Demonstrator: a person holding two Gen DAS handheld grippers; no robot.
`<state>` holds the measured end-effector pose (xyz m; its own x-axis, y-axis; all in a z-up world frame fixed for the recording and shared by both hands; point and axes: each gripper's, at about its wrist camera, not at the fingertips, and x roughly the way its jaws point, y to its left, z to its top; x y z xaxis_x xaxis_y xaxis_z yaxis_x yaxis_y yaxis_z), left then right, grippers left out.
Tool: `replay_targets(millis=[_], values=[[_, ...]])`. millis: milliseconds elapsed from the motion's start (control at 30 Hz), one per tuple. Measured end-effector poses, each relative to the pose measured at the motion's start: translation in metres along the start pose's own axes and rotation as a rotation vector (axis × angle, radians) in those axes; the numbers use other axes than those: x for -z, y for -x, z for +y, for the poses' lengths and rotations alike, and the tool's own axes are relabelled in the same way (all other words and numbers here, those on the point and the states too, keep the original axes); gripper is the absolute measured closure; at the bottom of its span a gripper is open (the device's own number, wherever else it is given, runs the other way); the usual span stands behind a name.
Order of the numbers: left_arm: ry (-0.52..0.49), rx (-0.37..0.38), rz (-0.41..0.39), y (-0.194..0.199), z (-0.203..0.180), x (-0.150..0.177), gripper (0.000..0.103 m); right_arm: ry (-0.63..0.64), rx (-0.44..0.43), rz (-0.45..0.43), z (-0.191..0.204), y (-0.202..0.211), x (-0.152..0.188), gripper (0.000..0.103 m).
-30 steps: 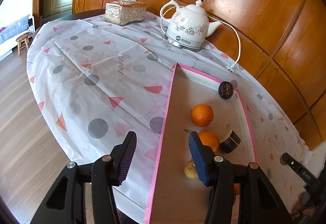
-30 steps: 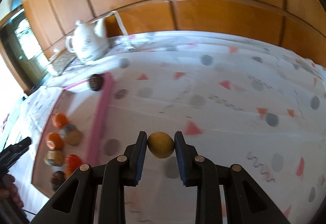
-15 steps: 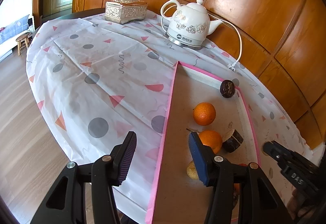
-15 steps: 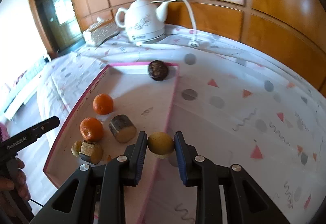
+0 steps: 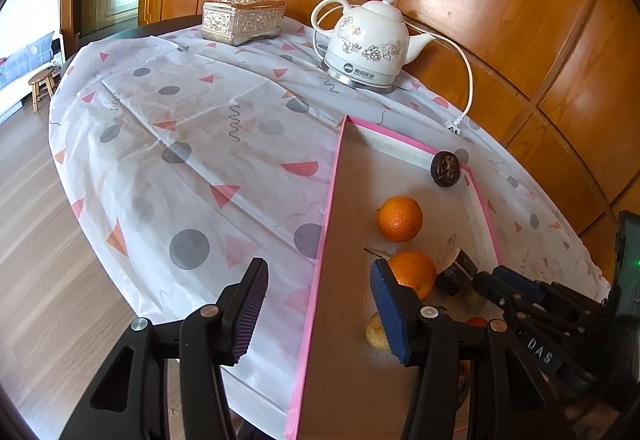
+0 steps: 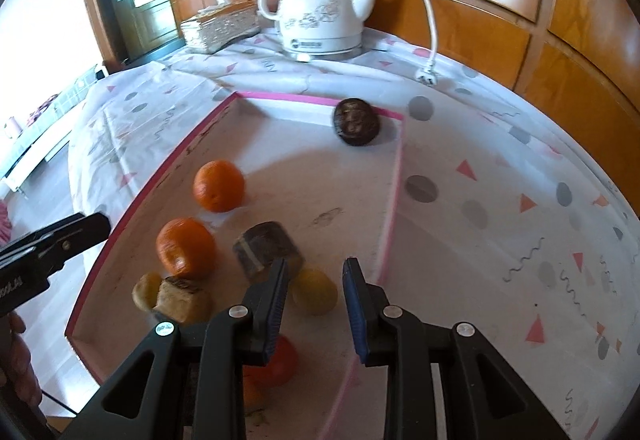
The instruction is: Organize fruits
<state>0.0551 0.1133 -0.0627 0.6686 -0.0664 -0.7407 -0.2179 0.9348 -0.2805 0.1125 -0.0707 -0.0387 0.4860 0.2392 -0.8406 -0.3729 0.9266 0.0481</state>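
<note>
Yellow fruit (image 6: 314, 290) pinched in the right gripper (image 6: 316, 264), low over the near end of the pink-rimmed tray (image 5: 331, 200).

The jaws are narrow, both pads on the fruit. A red fruit (image 6: 282, 362) is half hidden under a finger, and the blurred brown lumps beside the oranges (image 5: 399, 218) are hard to name. The left gripper (image 5: 318, 268) hangs wide and empty over the tray's left rim. The far half of the tray lies open but for one dark fruit (image 5: 445, 170) in the corner. The bench (image 5: 180, 144) is bare to the left. "DAS" reads on the right gripper's arm; the kettle (image 5: 368, 44) logo is too small to read.
</note>
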Motion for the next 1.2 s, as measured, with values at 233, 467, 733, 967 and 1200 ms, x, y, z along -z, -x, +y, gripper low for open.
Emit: replay_targets(millis=[233, 467, 733, 967, 1200], values=[[-0.020, 0.004, -0.010, 0.004, -0.004, 0.000, 0.049, -0.032, -0.015, 0.003, 0.003, 0.003, 0.006, 0.074], [-0.051, 0.007, -0.030, 0.011, -0.011, 0.001, 0.049, -0.063, 0.001, -0.030, 0.003, 0.017, 0.014, 0.072], [-0.119, 0.007, -0.065, 0.022, -0.028, 0.004, 0.038, -0.119, 0.073, -0.100, -0.002, 0.042, 0.025, 0.067], [-0.160, 0.011, -0.124, 0.040, -0.038, 0.007, 0.021, -0.164, 0.115, -0.119, -0.008, 0.051, 0.037, 0.067], [-0.196, 0.011, -0.158, 0.054, -0.049, 0.011, 0.005, -0.203, 0.152, -0.138, -0.013, 0.060, 0.050, 0.067]])
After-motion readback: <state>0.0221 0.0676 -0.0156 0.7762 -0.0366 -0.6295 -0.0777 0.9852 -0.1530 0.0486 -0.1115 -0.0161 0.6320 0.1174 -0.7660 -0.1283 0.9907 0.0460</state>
